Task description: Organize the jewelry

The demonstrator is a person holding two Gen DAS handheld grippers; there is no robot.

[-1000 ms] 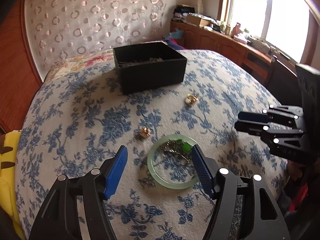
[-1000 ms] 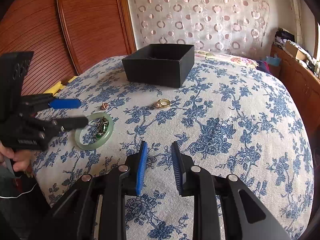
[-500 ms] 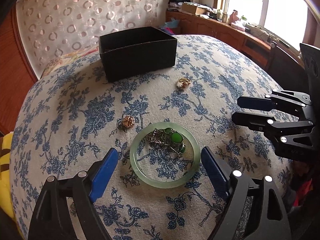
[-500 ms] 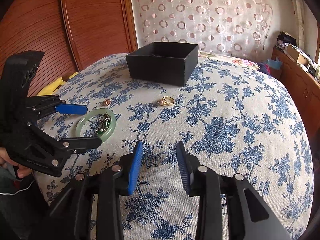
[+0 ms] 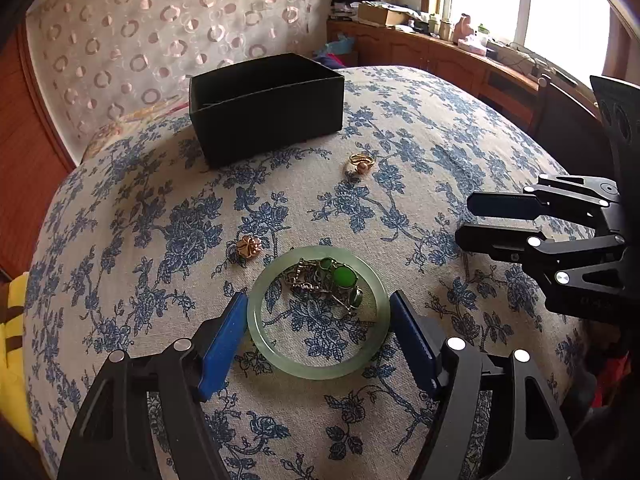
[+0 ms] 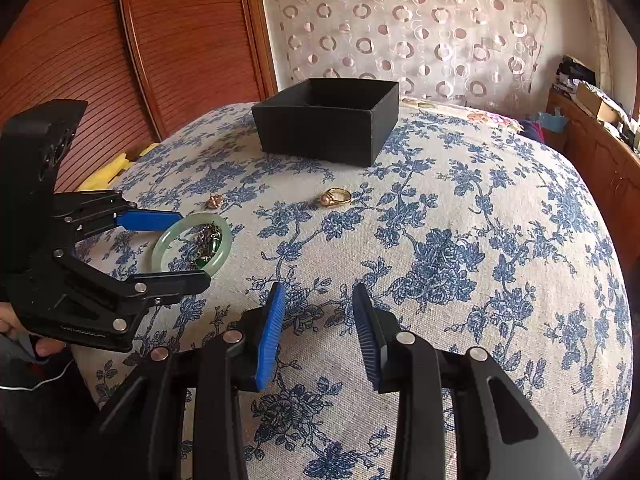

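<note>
A pale green jade bangle [image 5: 316,368] lies on the blue-flowered bedspread, with a chain set with green stones [image 5: 340,280] heaped inside it. My left gripper [image 5: 318,300] straddles the bangle; its jaws are closing and both blue pads touch the bangle's outer sides. In the right wrist view the left gripper [image 6: 194,246] grips the bangle [image 6: 226,240] the same way. My right gripper [image 6: 319,288] hovers open over bare cloth to the right, nothing between its fingers. A gold ring [image 5: 361,164] and a small rose-gold piece [image 5: 248,245] lie loose. An open black box [image 5: 266,112] stands farther back.
The bed [image 6: 500,240] falls away at its rounded edges. A wooden slatted wardrobe [image 6: 80,40] stands on the left, a low wooden cabinet [image 5: 440,56] with clutter runs under the window, and something yellow [image 5: 12,340] lies beside the bed. A hand [image 6: 44,346] holds the left gripper.
The left gripper widened, moved forward over the bangle, then narrowed until its pads met the bangle's sides. The right gripper opened slightly and has kept still.
</note>
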